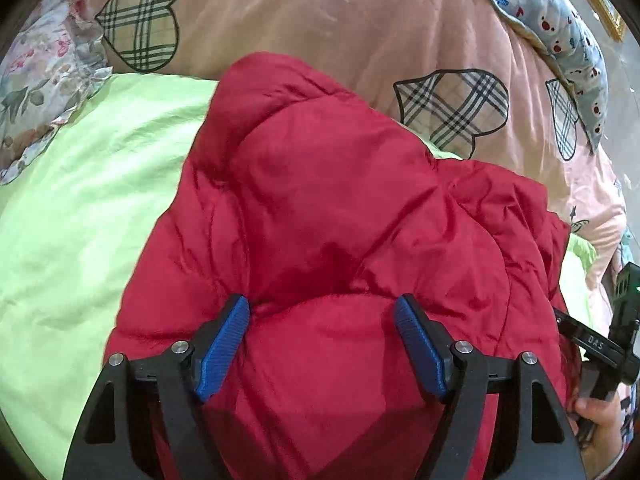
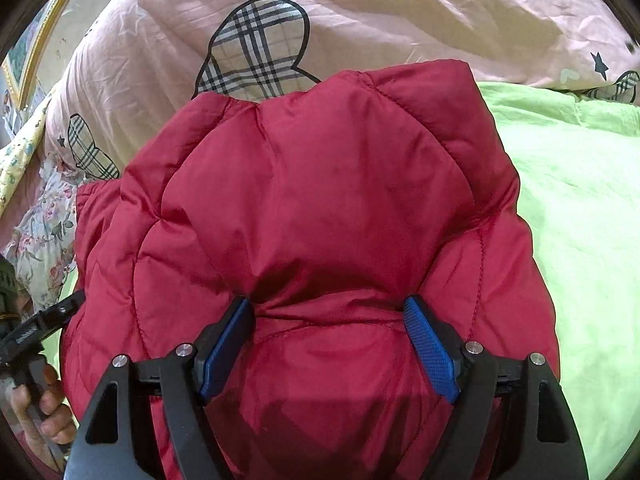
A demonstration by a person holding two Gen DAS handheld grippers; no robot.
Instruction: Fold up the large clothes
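Red quilted puffer jacket [image 1: 320, 200] found bundled on the bed, lying on a lime-green sheet [image 1: 80, 200] and reaching back to a pink duvet with plaid hearts [image 1: 360, 20] heaped along the bed's far edge. Left gripper [image 1: 322, 312] spread wide, blue pads [image 1: 222, 348] straddling a puffed fold of the jacket; fabric bulging between the jaws, whether the pads press on it could not be told. Right gripper [image 2: 330, 314] likewise spread over a neighbouring bulge, grip equally unconfirmed. Each gripper glimpsed at the margin of the other's view, a hand on its handle.

Handling assessment: judged light, soft and springy; shiny shell likely slippery; padding likely to puff back once released. Recommended hold: along stitched seams or hems, where the filling is thin, not on the plump panels.
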